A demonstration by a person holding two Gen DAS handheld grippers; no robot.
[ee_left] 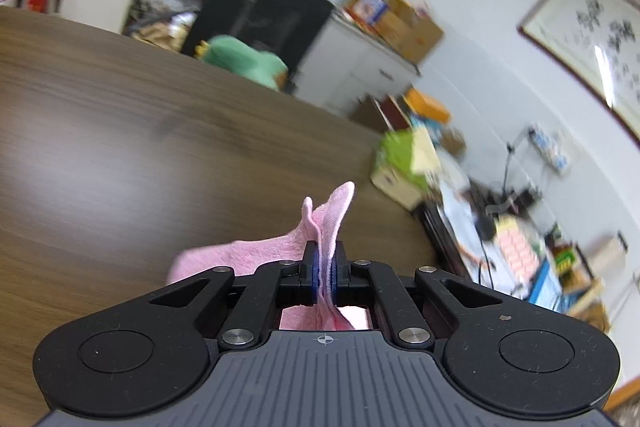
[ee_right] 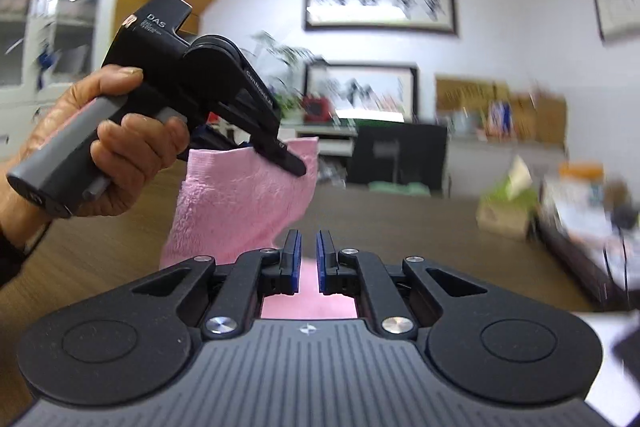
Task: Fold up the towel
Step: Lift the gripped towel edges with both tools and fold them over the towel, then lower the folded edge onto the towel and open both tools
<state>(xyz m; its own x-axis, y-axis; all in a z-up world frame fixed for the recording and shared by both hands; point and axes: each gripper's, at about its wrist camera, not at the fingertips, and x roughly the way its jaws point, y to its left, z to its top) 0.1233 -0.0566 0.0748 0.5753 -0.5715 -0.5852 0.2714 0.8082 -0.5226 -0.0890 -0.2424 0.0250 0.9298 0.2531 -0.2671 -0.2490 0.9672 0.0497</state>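
1. The pink towel is off the wooden table, hanging in a soft drape from one pinched edge. Through the frame of the right gripper more pink shows below, so the cloth reaches under that tool too; whether its lower end rests on the table cannot be told.

2. The left gripper has its blue pads pressed together on a fold of the towel, with a tuft of the edge standing up beyond the fingertips. In the right wrist view the same tool comes in from the upper left and bites the towel's top edge. Held high like this, the cloth hangs straight under its own weight (a sensible way to find the free corner).

3. The person's left hand wraps the grey handle, fingers curled on the trigger, which I judge is what keeps the clamp tight.

4. The right gripper has a narrow gap between its pads and nothing between them. It sits low and just beside the hanging towel, probably placed to take a second hold.

5. Beyond the table lie clutter, cabinets and framed pictures, all blurred. The fold looks barely begun.
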